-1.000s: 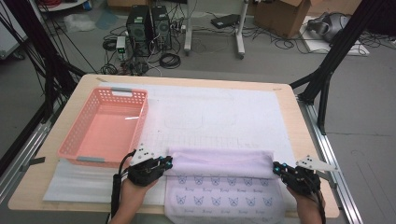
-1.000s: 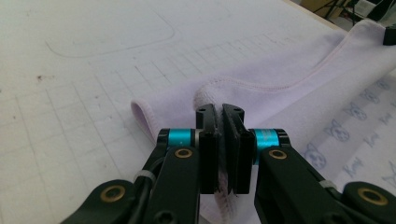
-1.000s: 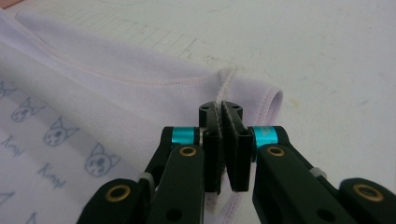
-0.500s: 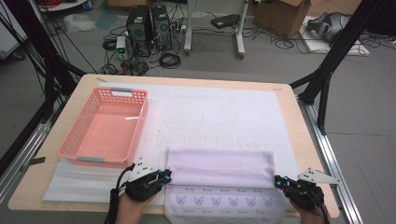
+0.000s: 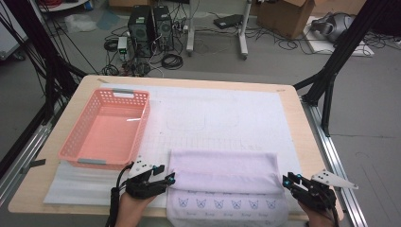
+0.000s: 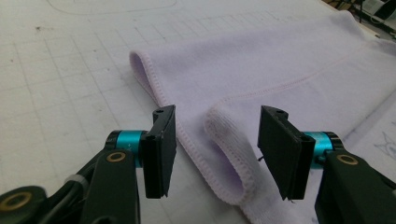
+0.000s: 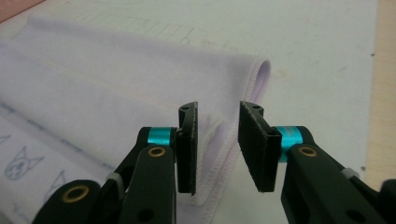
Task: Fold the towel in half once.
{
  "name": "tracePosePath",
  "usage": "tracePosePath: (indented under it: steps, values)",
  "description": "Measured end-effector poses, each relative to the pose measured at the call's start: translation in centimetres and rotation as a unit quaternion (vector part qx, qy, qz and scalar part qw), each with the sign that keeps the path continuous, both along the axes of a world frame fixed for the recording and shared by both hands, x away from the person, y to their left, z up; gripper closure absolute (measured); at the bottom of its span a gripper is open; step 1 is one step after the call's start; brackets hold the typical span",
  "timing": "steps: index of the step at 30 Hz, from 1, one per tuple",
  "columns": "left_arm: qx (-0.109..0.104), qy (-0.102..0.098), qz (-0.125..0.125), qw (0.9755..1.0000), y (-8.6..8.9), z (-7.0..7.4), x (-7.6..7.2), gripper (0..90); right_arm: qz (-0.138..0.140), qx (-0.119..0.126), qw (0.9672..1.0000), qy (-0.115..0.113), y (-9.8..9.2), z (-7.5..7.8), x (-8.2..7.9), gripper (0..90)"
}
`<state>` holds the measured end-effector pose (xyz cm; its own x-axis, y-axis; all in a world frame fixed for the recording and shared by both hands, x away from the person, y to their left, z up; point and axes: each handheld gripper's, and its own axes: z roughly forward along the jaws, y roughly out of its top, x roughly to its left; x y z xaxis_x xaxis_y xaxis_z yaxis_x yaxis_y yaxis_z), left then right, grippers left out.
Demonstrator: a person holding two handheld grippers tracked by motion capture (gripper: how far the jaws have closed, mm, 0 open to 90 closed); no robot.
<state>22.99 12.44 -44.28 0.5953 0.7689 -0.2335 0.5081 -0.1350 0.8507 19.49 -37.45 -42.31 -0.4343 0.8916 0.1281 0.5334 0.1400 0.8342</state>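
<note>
While lilac towel point(image 5: 222, 166) lies folded on white mat point(image 5: 227, 113) at near tabletop edge, left tool point(image 5: 166, 178) sits at its left end, jaws just opened, rolled hem between them, unpressed; right tool point(image 5: 287, 180) at right end, jaws just parted, narrow gap over hem; pink basket point(image 5: 80, 142) left.

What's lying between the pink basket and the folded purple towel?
Nothing but bare white mat: in the high view, a narrow strip of it separates the pink basket from the folded purple towel.
</note>
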Motion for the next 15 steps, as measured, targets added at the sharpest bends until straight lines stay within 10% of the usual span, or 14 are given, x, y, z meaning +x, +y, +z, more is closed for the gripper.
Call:
tracePosePath:
  steps: [15]
  values:
    - [0.002, -0.003, 0.001, 1.0, 0.5, 0.0, 2.6, 47.2, 0.003, -0.06, 0.9978, 0.029, 2.3, -2.7, 6.2, 84.3]
